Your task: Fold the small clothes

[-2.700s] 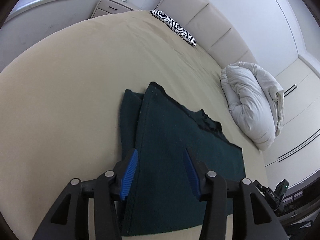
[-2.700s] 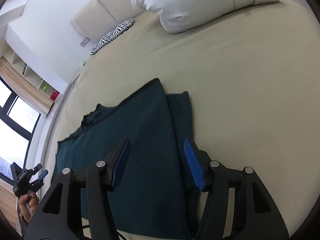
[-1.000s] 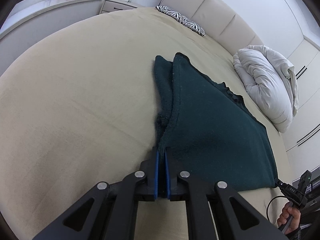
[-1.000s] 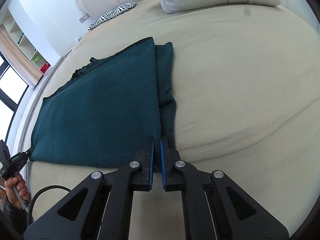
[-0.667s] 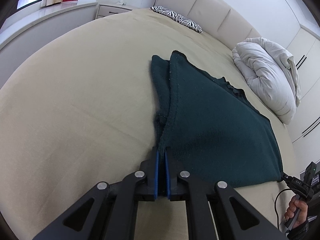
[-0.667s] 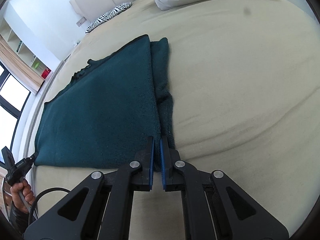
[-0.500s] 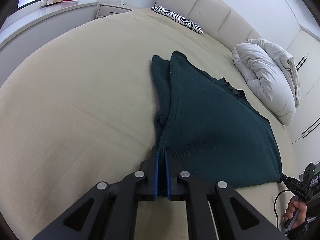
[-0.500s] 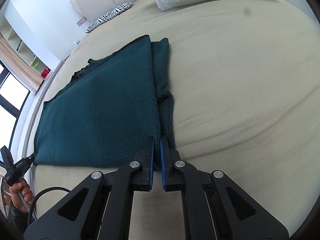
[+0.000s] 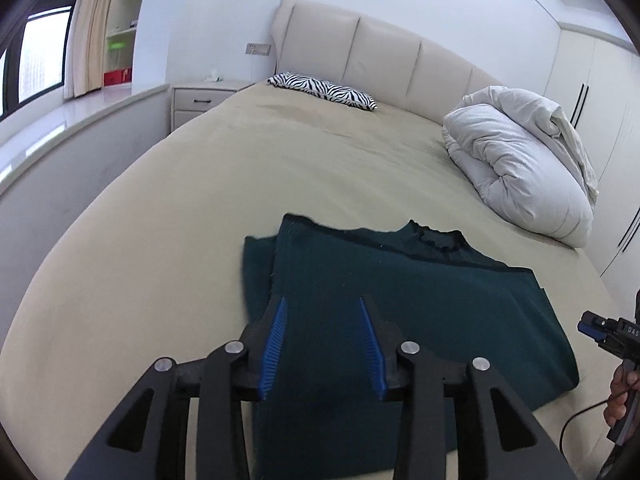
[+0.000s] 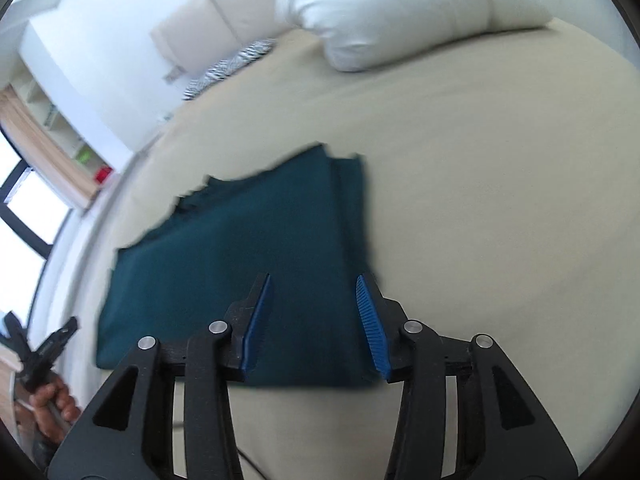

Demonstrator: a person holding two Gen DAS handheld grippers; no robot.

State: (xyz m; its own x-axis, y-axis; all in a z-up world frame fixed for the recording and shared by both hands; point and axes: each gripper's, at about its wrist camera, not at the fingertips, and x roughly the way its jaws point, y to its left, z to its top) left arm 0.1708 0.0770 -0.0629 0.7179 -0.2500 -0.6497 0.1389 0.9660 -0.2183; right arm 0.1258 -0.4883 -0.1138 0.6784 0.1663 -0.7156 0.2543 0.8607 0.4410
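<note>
Dark green sweater [image 9: 400, 300] lies flat on the beige bed [image 9: 160, 208], side parts apparently already folded in (right view blurred). Left tongs [image 9: 322, 342] and right tongs [image 10: 314, 322] both gape wide over its near hem, holding nothing. Judged next: pinch the hem corners and fold lengthwise. White duvet [image 9: 520, 172], zebra pillow [image 9: 324, 91], headboard [image 9: 380, 48] beyond.

1. The garment [image 9: 400, 300] is dark teal, with a near-black edging at the neck
2. The bed [image 9: 180, 208] sheet is plain beige
3. The small pillow [image 9: 322, 90] has black-and-white zebra stripes
4. The duvet [image 9: 520, 168] is white (slightly cream in its folds)
5. The headboard [image 9: 384, 48] is cream
6. Both the left gripper [image 9: 322, 340] and the right gripper [image 10: 314, 320] are black with ribbed blue pads [image 9: 276, 340]
7. The box on the shelf [image 9: 117, 77] is red
</note>
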